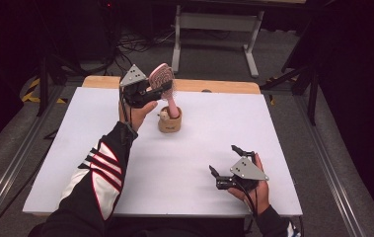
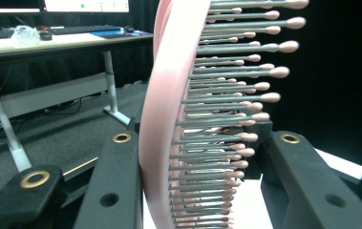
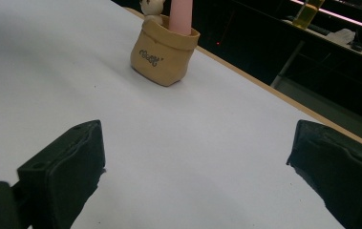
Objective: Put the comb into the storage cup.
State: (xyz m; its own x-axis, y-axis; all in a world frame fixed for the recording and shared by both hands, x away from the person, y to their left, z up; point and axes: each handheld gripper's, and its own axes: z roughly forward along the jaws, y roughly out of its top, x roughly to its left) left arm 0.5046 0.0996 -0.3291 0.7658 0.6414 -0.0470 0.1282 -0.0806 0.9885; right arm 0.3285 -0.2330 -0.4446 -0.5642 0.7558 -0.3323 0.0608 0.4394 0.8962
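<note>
**A:** Status on the left gripper (image 1: 151, 93)?

**B:** It's up at the far side of the table (image 1: 66, 163), with the head of the pink hairbrush (image 1: 163, 79) between its jaws. In the left gripper view one jaw sits flat against the brush's pink back; the other is at the bristle (image 2: 245, 100) tips. So it's partly closed, clamped across the head.

**A:** Where's the brush itself?

**B:** Handle end is down inside the tan holder (image 1: 169, 121). The head sticks up above it, tilted a little toward the far left. The left hand (image 1: 136, 114) is just beside the holder, on its left.

**A:** Holder position?

**B:** It stands upright on the white surface, far half, a bit left of centre. There's dark lettering on its front, too small to read. A small pale figure (image 3: 151, 8) sits at its rim beside the handle.

**A:** Right gripper (image 1: 225, 160)?

**B:** Near edge of the table, right side, well apart from the holder. Jaws are spread wide with nothing between them. The right gripper view looks between the two black jaws across bare white table toward the holder. Can't tell if the gripper rests on the surface or hangs just over it.

**A:** Right hand (image 1: 253, 185)?

**B:** Wrapped round the gripper body from the near side, at the table's near edge.
</note>
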